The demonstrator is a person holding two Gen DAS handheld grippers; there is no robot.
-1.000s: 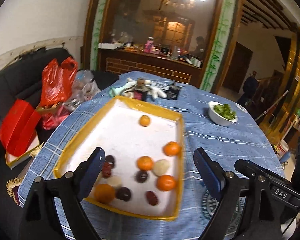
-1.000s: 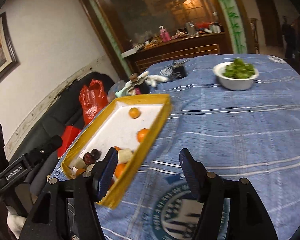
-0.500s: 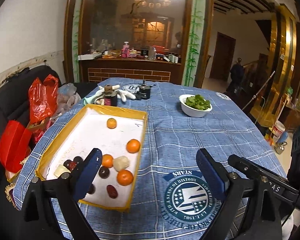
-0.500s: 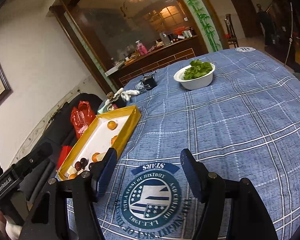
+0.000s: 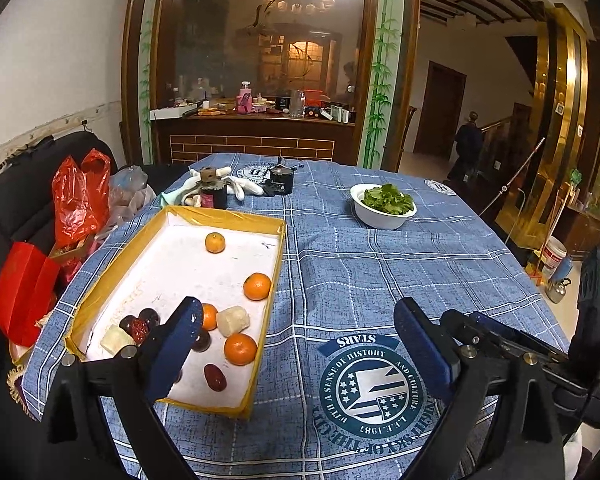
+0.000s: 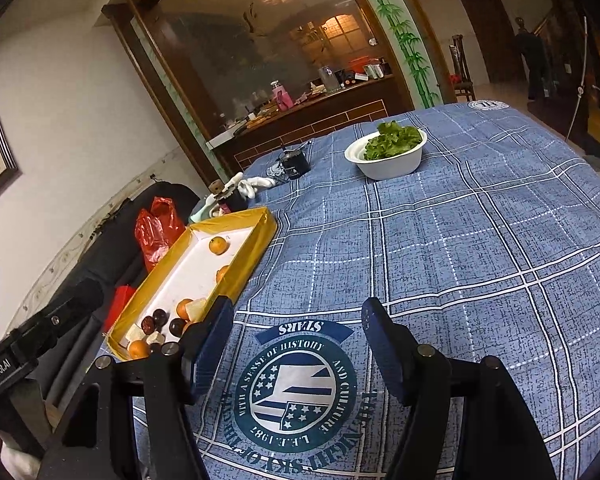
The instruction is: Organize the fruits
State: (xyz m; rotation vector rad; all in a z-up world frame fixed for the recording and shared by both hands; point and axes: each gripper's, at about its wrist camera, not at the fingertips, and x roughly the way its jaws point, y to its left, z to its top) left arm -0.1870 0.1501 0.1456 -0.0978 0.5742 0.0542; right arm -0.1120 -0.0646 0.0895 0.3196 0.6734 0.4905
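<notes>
1. The left hand-held gripper (image 5: 298,346) has its jaws wide apart and holds nothing; it hovers above the blue checked tablecloth (image 5: 380,272) on the counter, at the lower centre of its frame.
2. The right hand-held gripper (image 6: 296,332) also has its jaws apart and is empty, over the round printed emblem (image 6: 296,386).
3. The fruits lie loose in the shallow yellow-rimmed cardboard tray (image 5: 266,360) at the lower left: small round oranges (image 5: 240,349), dark red dates (image 5: 215,377), pale chunks (image 5: 232,321).
4. I think it is best to take one fruit at a time, coming from above, because they lie close together.
5. The white bowl of green leaves (image 5: 384,210) stands well apart at the upper right; the tray wall may block a low approach.
</notes>
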